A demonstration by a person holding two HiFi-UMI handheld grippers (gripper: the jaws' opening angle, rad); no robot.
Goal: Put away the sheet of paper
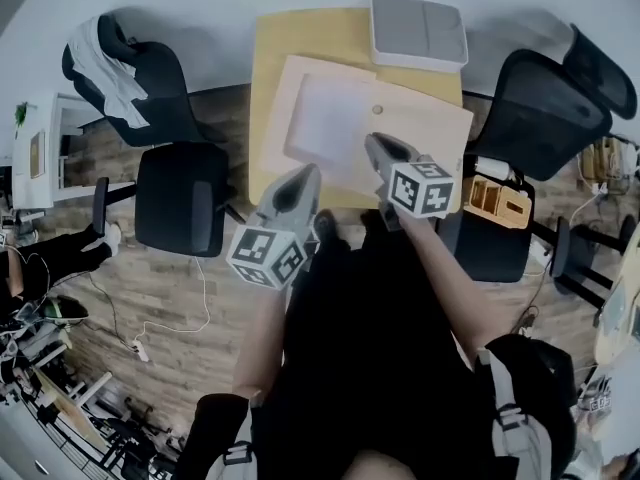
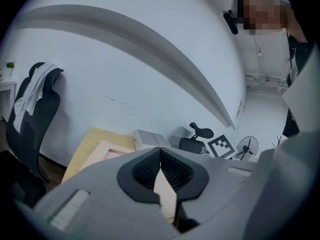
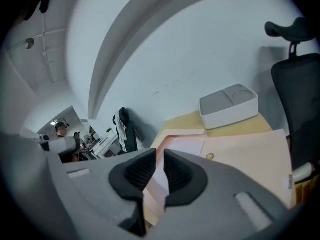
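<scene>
A pale pink folder (image 1: 440, 128) lies open on the small wooden desk (image 1: 270, 58), with a white sheet of paper (image 1: 330, 118) in its left half and a round clasp (image 1: 378, 110) near its middle. My right gripper (image 1: 375, 143) hangs over the folder near the clasp. In the right gripper view (image 3: 160, 151) its pads stand a narrow gap apart, nothing between them, with the folder (image 3: 250, 154) and sheet (image 3: 185, 146) below. My left gripper (image 1: 305, 180) is at the desk's near edge. The left gripper view (image 2: 160, 149) shows its pads meeting, empty.
A grey tray (image 1: 418, 30) stands at the desk's far end against the white wall. Black office chairs flank the desk at left (image 1: 180, 198) and right (image 1: 550, 108). An orange wooden holder (image 1: 495, 198) sits by the right chair. Cables lie on the wood floor at left.
</scene>
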